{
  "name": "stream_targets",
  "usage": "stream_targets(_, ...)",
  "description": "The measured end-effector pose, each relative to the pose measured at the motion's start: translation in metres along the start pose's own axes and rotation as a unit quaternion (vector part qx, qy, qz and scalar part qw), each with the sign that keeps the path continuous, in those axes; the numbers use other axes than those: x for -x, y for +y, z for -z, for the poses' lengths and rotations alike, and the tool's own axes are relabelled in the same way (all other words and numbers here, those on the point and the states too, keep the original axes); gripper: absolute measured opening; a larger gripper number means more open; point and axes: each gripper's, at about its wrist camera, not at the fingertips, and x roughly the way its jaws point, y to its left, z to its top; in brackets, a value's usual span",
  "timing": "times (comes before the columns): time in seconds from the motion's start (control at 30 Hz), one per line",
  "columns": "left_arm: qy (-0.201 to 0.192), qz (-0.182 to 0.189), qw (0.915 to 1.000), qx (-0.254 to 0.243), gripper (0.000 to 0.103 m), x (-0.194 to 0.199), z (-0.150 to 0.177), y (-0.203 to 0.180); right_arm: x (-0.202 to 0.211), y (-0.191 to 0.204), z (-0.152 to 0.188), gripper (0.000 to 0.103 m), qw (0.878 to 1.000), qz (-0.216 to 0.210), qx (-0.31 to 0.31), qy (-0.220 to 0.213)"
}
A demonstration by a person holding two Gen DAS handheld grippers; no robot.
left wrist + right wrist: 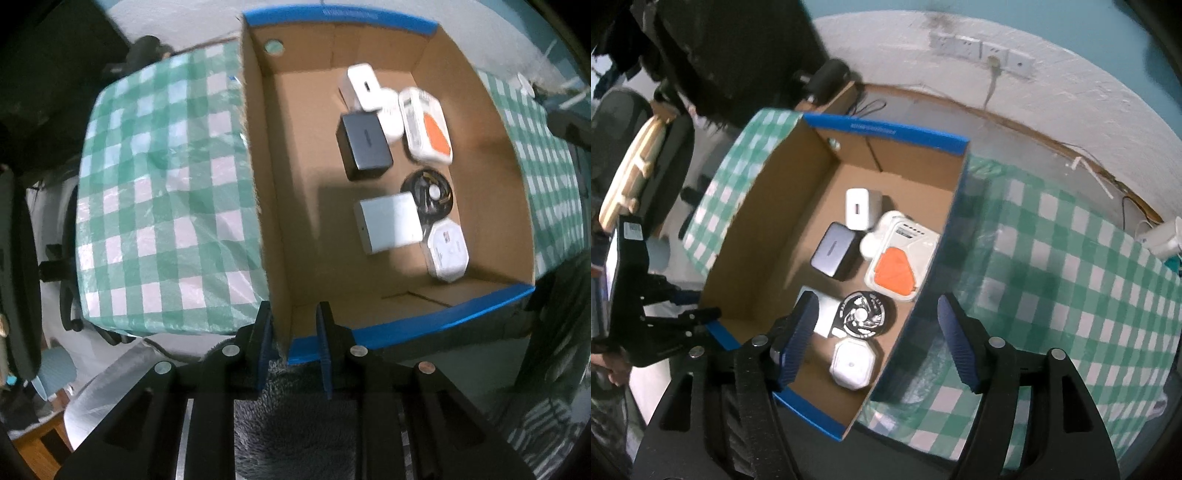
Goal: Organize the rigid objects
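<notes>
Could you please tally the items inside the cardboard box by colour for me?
White: 3, the charger, the round piece and the octagonal case
White with orange: 1, the case
Dark grey: 1, the block
Light grey: 1, the block
Black: 1, the disc
Total: 7 in the box

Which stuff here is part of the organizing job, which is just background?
Job:
cardboard box
black charger
white charger
orange-and-white case
black disc
grey block
white octagonal case
left tongs, straddling the box's corner

Background:
checked tablecloth
wall sockets
</notes>
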Motion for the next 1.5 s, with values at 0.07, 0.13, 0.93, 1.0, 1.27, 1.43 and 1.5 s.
stream_targets(0.07,-0.021,0.0,0.9997,0.015,0.026,0.01,0.003,-0.001,0.012,-0.002,0.004,0.069,1.0,0.004,-0.012,-0.015)
stream_targets(0.13,-0.046,-0.002,0.9985,0.028,0.027,0.021,0.008,-0.003,0.024,-0.003,0.007,0.07,0.999,0.005,-0.018,-0.03)
stream_targets(0.93,-0.287,-0.047,0.9559,0.037,0.092,0.17,0.087,-0.081,0.18,-0.004,0.085,0.077,0.978,0.065,-0.047,-0.191)
stream_targets(1.0,-0.3,-0.048,0.952,0.034,0.092,0.177,0.094,-0.086,0.19,-0.002,0.093,0.077,0.976,0.07,-0.046,-0.2)
stream_targets(1.27,-0.341,-0.036,0.938,0.049,0.1,0.198,0.117,-0.094,0.217,0.006,0.12,0.077,0.968,0.078,-0.043,-0.233)
stream_targets(1.43,-0.372,-0.046,0.9265,0.035,0.101,0.208,0.13,-0.104,0.234,0.01,0.136,0.077,0.961,0.093,-0.042,-0.259)
stream_targets(1.5,-0.383,-0.041,0.9226,0.023,0.101,0.214,0.134,-0.111,0.238,0.01,0.142,0.077,0.958,0.099,-0.043,-0.264)
